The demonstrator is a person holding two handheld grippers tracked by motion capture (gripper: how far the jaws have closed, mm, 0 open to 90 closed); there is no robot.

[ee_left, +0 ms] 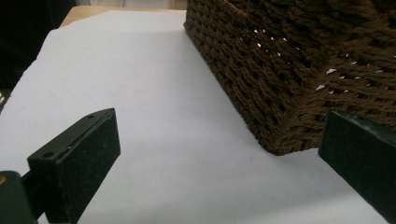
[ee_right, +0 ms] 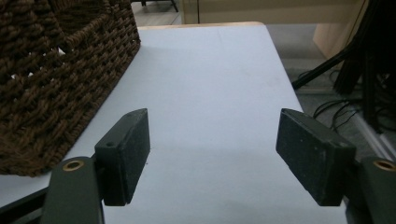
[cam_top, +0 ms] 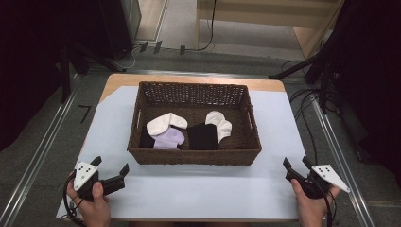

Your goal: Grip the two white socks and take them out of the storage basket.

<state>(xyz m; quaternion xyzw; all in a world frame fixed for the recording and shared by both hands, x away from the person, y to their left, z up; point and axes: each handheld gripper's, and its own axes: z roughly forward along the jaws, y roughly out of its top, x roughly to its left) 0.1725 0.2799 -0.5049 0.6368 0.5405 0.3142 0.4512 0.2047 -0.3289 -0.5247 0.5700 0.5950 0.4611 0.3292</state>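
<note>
A dark brown wicker basket (cam_top: 194, 156) stands in the middle of the white table sheet (cam_top: 198, 184). Inside lie a white sock (cam_top: 161, 124) over a lilac sock (cam_top: 169, 138), a black cloth (cam_top: 203, 136), and a white sock (cam_top: 220, 124) at the right. My left gripper (cam_top: 110, 169) rests open near the front left corner, a hand holding it; the basket's corner (ee_left: 280, 93) sits just ahead of its jaws. My right gripper (cam_top: 298, 165) is open at the front right, with the basket's wall (ee_right: 51, 79) off to its left. Nothing lies between either pair of jaws.
The table's wooden back edge (cam_top: 189, 79) shows beyond the sheet. Metal rails (cam_top: 42, 146) run along both sides on the floor. Dark stands and cables (cam_top: 326, 75) crowd the right side. Bare sheet (ee_right: 210, 84) stretches ahead of the right gripper.
</note>
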